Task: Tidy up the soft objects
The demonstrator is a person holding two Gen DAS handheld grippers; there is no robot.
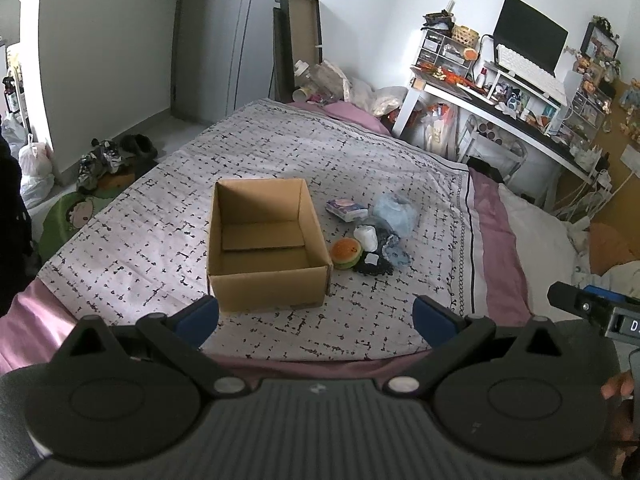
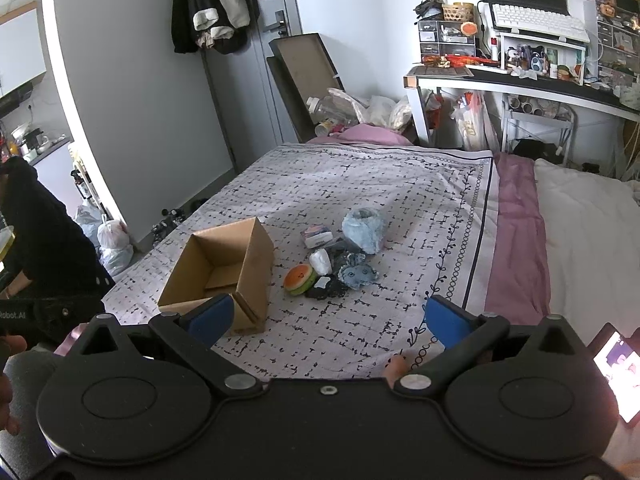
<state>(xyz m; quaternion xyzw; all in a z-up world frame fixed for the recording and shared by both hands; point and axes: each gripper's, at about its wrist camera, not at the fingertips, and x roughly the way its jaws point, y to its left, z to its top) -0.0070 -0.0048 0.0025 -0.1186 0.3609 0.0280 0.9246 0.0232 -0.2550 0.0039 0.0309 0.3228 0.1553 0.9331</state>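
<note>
Both your left claw (image 1: 316, 320) and right claw (image 2: 328, 320) gape wide, holding nothing; the cardboard box (image 1: 264, 240) sits ahead, soft toys (image 1: 368, 240) just right of it.

At the left edge of the right wrist view, white letters reading "Robot.AI" stand on a black device body (image 2: 16, 315); at the right edge of the left wrist view, a lone "D" shows on the other claw's housing (image 1: 624, 325)
</note>
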